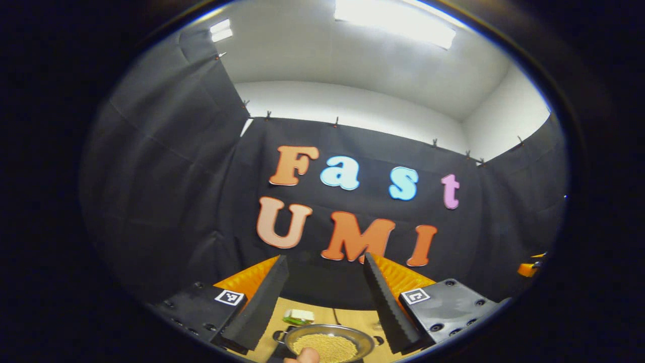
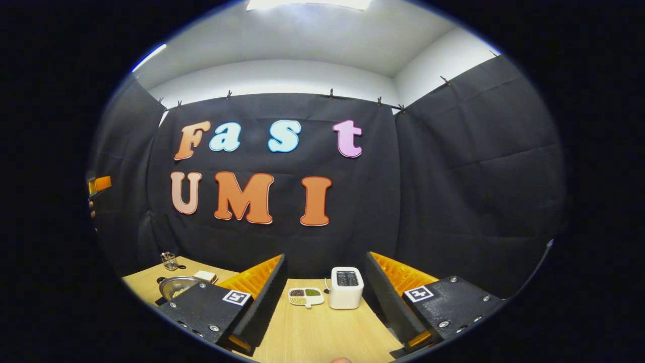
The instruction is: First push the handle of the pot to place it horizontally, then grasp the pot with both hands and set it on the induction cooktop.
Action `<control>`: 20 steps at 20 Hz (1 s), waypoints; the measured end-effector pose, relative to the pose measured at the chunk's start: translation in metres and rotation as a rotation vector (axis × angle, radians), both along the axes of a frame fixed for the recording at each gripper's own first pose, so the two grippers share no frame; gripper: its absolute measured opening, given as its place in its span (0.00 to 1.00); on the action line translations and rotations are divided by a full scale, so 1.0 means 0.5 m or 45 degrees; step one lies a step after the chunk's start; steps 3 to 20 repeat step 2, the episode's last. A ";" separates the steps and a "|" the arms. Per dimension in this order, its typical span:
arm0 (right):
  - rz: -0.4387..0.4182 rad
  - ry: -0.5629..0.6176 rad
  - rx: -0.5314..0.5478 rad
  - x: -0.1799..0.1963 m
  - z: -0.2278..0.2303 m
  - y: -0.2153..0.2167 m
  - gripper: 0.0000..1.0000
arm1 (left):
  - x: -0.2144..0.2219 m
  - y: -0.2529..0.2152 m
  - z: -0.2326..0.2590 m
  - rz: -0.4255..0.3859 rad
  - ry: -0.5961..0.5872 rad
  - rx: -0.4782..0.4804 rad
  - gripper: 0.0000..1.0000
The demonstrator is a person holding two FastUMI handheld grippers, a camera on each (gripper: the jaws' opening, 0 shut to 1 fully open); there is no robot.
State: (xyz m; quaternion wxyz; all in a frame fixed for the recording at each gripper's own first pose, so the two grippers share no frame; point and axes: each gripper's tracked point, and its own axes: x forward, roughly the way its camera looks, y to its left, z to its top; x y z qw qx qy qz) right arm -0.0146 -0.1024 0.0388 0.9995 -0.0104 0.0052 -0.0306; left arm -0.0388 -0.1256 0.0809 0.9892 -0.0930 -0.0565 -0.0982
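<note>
A metal pot (image 1: 327, 345) holding yellowish grain sits on the wooden table, low in the left gripper view, just beyond and below my left gripper (image 1: 325, 259). That gripper is open, raised above the table, and nothing lies between its fingers. Small dark handles stick out at the pot's left (image 1: 278, 335) and right (image 1: 377, 340) sides. A fingertip (image 1: 303, 356) shows at the pot's near rim. The right gripper view has the same pot (image 2: 176, 286) far to the left. My right gripper (image 2: 325, 257) is open and holds nothing.
A white toaster (image 2: 345, 287) and a divided dish of grains (image 2: 306, 296) stand ahead of the right gripper on the wooden table (image 2: 322, 333). A small glass jar (image 2: 169, 260) and a pale block (image 2: 205, 276) sit behind the pot.
</note>
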 end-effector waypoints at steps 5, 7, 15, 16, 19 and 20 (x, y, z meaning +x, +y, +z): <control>-0.014 0.001 0.001 -0.003 -0.003 -0.005 1.00 | -0.002 0.002 -0.008 0.012 0.009 0.016 0.98; -0.014 0.001 0.001 -0.003 -0.003 -0.005 1.00 | -0.002 0.002 -0.008 0.012 0.009 0.016 0.98; -0.014 0.001 0.001 -0.003 -0.003 -0.005 1.00 | -0.002 0.002 -0.008 0.012 0.009 0.016 0.98; -0.014 0.001 0.001 -0.003 -0.003 -0.005 1.00 | -0.002 0.002 -0.008 0.012 0.009 0.016 0.98; -0.014 0.001 0.001 -0.003 -0.003 -0.005 1.00 | -0.002 0.002 -0.008 0.012 0.009 0.016 0.98; -0.014 0.001 0.001 -0.003 -0.003 -0.005 1.00 | -0.002 0.002 -0.008 0.012 0.009 0.016 0.98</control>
